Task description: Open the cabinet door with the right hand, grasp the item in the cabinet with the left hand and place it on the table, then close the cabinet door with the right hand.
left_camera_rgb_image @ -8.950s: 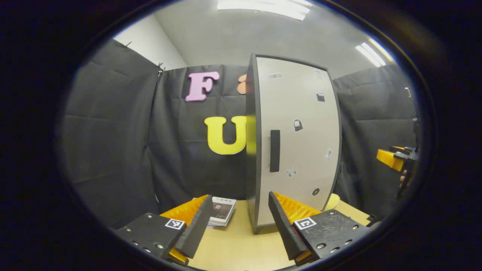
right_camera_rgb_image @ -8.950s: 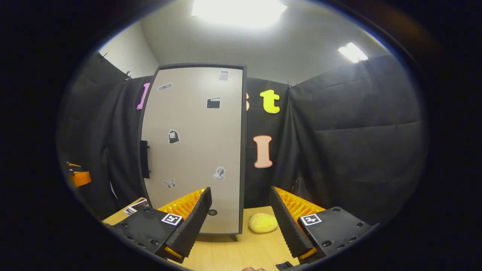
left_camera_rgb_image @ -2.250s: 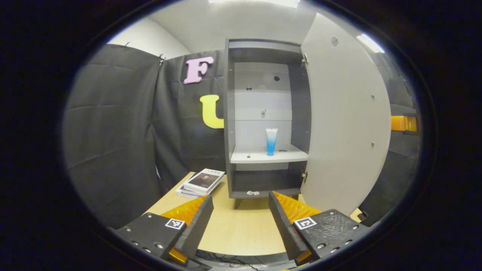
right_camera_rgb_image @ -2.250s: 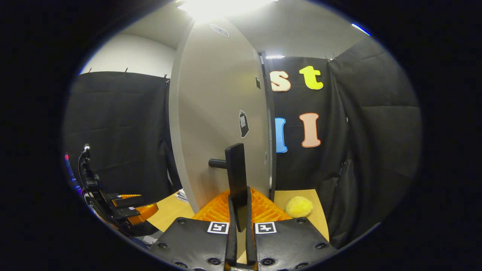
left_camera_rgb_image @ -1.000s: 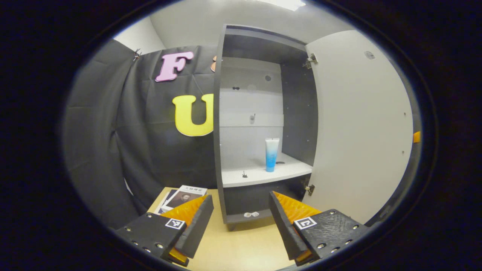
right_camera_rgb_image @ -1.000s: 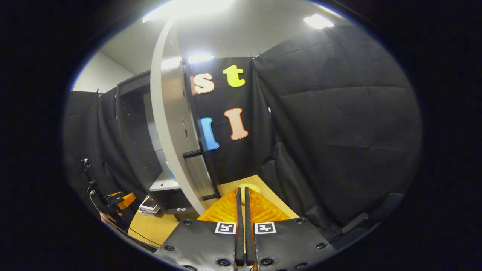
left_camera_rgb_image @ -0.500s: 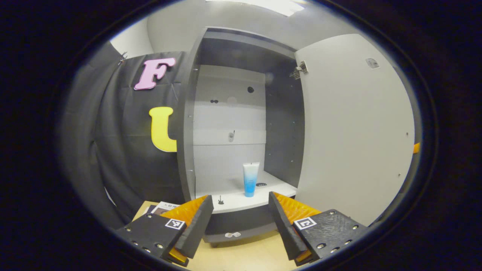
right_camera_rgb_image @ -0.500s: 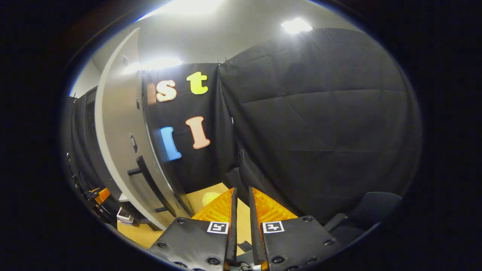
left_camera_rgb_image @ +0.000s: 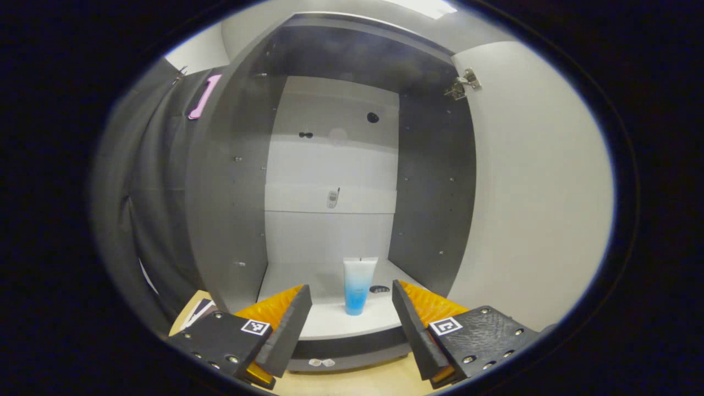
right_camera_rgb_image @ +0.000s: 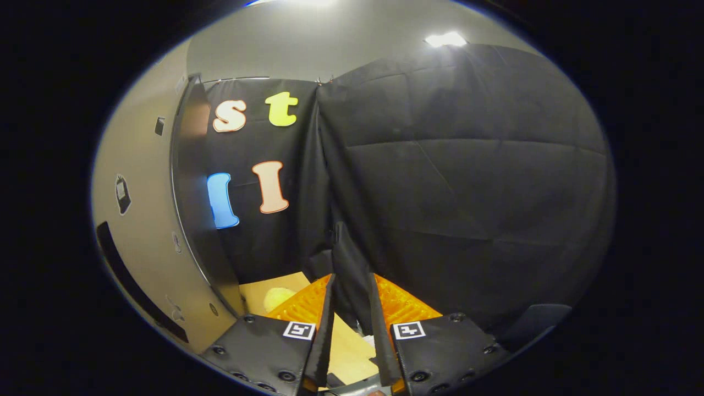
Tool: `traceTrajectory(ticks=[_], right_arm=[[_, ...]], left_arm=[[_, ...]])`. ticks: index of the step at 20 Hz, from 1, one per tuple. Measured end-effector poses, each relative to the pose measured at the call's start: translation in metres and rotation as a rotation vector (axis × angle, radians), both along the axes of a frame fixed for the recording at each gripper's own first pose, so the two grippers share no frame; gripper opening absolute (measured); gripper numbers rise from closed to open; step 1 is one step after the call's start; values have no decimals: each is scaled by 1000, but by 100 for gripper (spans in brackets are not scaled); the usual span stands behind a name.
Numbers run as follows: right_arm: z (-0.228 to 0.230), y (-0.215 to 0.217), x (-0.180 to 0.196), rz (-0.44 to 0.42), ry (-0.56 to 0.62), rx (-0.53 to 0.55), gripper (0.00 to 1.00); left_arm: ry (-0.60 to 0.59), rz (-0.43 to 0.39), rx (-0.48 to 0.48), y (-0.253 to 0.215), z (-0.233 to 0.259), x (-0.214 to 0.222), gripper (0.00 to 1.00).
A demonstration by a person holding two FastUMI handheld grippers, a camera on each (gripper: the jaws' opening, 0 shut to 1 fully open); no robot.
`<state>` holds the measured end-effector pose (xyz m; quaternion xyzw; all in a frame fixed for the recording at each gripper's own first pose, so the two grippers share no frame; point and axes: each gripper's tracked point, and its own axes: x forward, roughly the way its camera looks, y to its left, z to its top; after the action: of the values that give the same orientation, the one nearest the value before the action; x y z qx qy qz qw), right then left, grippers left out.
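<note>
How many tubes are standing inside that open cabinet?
1: a tube stands upright on the cabinet's white shelf, straight ahead between the open left gripper's fingers.

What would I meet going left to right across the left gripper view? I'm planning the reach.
Books → cabinet's left wall → blue tube on the shelf → cabinet's right wall → open door.

The cabinet [left_camera_rgb_image: 231, 181] has dark grey side walls and a pale back panel, and it stands with its front open. Its door [left_camera_rgb_image: 539, 187], pale on the inside face, is swung wide out to the cabinet's right on its hinges. A tube [left_camera_rgb_image: 358, 285], white at the top and fading to blue at the bottom, stands upright on the cabinet's white shelf [left_camera_rgb_image: 330, 322], near the middle.

In the right gripper view the door's outer face [right_camera_rgb_image: 140, 231] carries a dark vertical handle [right_camera_rgb_image: 129, 286].
</note>
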<state>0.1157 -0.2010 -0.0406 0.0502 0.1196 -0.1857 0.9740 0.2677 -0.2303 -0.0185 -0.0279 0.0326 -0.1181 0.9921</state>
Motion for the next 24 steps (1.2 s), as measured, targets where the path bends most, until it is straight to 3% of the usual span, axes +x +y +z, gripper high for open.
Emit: traceTrajectory(ticks=[1, 4, 7, 8, 20, 23, 24], right_arm=[[-2, -2, 9, 15, 5, -16, 35], [-6, -17, 31, 9, 4, -44, 81], [-12, -29, 46, -3, 11, -74, 88], [-15, -35, 50, -7, 18, -79, 97], [-38, -46, 89, 62, 65, -32, 97], [-37, -47, 93, 61, 54, -23, 98], [-37, -47, 94, 63, 49, -14, 98]], left_arm=[[-1, 3, 8, -6, 0, 11, 89], [8, 23, 34, -19, -6, 35, 89], [44, 33, 32, -31, -23, 57, 87], [57, 36, 26, -32, -29, 64, 87], [86, 107, 50, -33, -54, 104, 89], [92, 93, 71, -39, -57, 107, 86], [90, 88, 69, -40, -56, 109, 79]])
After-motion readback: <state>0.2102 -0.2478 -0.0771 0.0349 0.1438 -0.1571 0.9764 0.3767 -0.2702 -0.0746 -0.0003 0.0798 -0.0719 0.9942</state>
